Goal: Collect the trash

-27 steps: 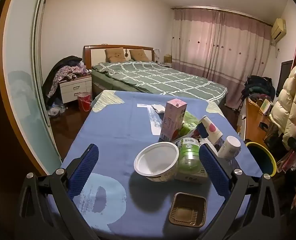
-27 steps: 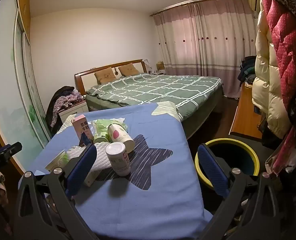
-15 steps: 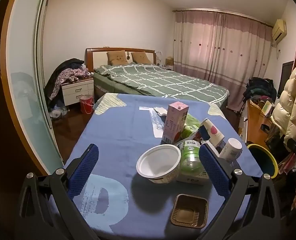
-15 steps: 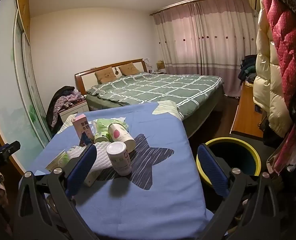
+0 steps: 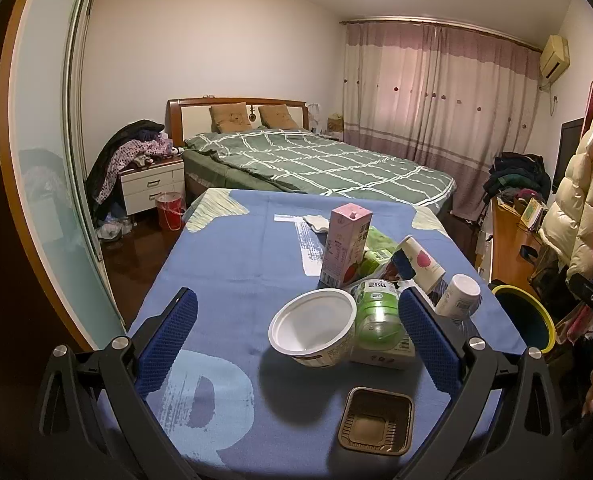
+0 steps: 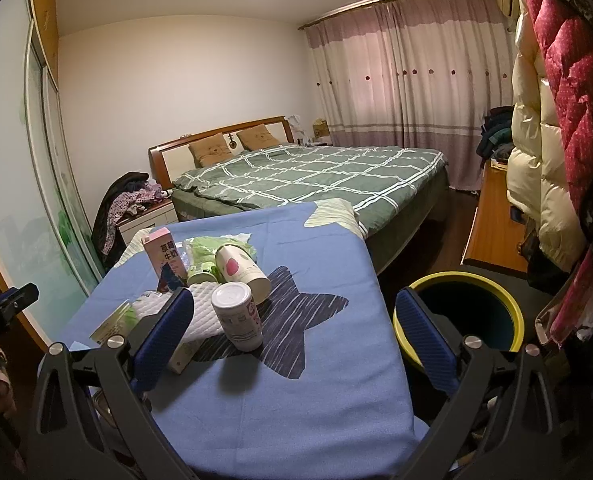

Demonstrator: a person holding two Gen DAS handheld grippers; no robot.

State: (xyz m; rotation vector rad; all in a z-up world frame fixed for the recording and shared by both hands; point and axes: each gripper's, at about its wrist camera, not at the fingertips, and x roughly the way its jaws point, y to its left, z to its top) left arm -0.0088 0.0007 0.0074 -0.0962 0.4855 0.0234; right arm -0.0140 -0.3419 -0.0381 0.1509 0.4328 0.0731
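The trash sits bunched on the blue tablecloth [image 5: 232, 264], toward its right side, with the yellow-rimmed bin [image 6: 458, 280] on the floor just beside the table's right edge, at about 3 o'clock from the pile.

Largest first: the white foam bowl [image 5: 312, 326] lies tilted at the near side of the pile. It is probably very light and crushable, best pinched across its rim. The pink milk carton [image 5: 346, 244] stands upright at 12 o'clock from the bowl — stiff card, likely empty and easy to tip, so take it by its flat sides. The paper cup [image 6: 242, 266] lies on its side; soft walls, grip gently near the mouth. The white can [image 6: 238, 316] stands alone at the pile's right, rigid but smooth and round — it could slip. The brown tray [image 5: 376, 420] lies flat close to the near edge, thin and hard to get under.

Left gripper [image 5: 296, 332] and right gripper [image 6: 294, 330] both hang wide apart, holding nothing. Bare cloth at 9 o'clock leaves approach room.
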